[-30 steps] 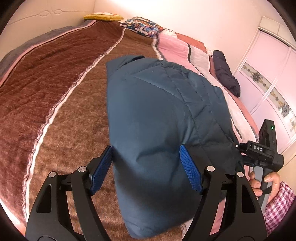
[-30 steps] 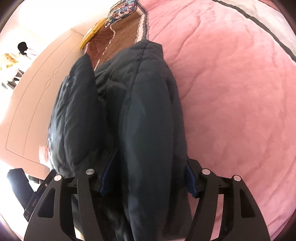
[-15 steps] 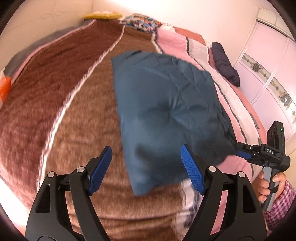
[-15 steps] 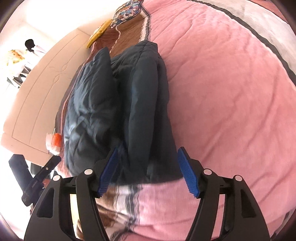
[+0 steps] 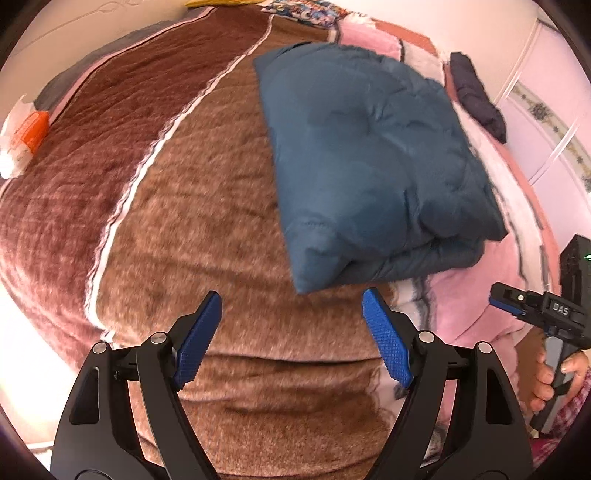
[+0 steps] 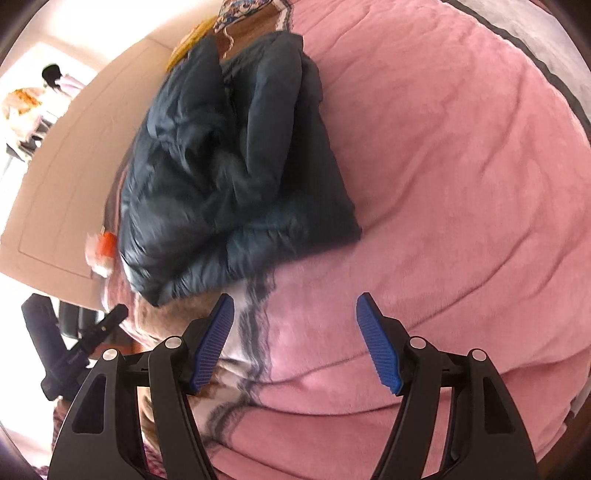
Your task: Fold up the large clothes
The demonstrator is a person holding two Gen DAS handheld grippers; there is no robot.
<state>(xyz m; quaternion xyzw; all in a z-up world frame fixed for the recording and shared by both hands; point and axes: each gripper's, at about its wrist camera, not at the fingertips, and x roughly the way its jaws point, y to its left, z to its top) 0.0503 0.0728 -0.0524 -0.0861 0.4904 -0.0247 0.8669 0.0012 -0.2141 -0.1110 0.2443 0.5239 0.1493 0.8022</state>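
A dark blue padded jacket [image 5: 369,158] lies folded into a thick bundle on the bed, across the seam of brown and pink blanket. It also shows in the right wrist view [image 6: 229,166]. My left gripper [image 5: 291,336] is open and empty, a short way in front of the jacket's near edge. My right gripper [image 6: 295,339] is open and empty, just short of the jacket's near corner over the pink blanket. The right gripper also shows at the right edge of the left wrist view [image 5: 509,301].
The bed carries a brown striped blanket [image 5: 155,206] and a pink blanket [image 6: 461,184]. A second dark garment [image 5: 476,99] lies at the far right of the bed. An orange and white object [image 5: 26,140] sits at the left edge. Pillows [image 5: 303,11] lie at the head.
Both grippers have let go of the jacket and drawn back toward the foot of the bed. The jacket now lies on the blanket, clear of both sets of fingers.
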